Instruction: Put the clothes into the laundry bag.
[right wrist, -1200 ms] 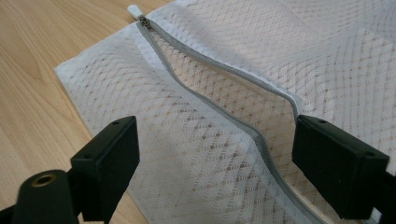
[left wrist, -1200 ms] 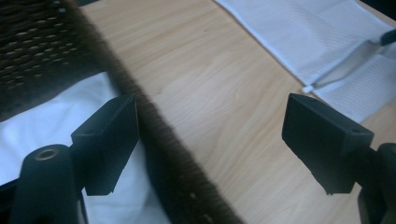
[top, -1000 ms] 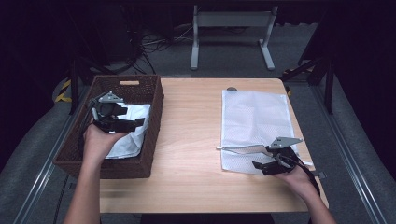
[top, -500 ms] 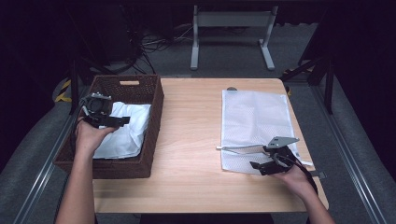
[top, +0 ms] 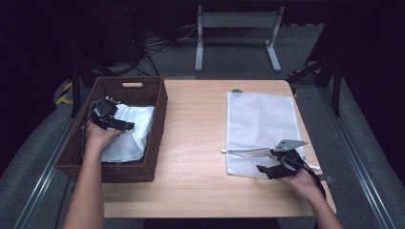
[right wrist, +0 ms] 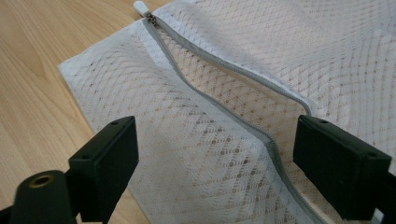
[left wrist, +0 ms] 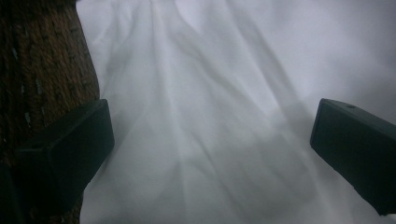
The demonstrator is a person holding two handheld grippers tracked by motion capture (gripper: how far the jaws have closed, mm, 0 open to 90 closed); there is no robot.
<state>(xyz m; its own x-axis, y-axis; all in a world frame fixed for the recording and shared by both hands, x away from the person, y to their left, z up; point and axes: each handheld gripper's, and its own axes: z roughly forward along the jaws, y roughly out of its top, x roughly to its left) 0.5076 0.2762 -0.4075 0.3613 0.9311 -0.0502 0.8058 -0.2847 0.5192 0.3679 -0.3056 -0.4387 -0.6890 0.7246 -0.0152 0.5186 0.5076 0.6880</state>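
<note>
Left gripper sank into basket, jaws just spread over cloth; right gripper spread (wood table, dark room).

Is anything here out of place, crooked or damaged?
Nothing stands out. The mesh bag lies flat on the table, its zipper partly open. The white cloth sits crumpled inside the basket.

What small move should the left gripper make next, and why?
Probably lower a little and close on the cloth. The left gripper is in the basket, its jaws have just been opening and stand wide, with cloth between them but not pinched.
</note>
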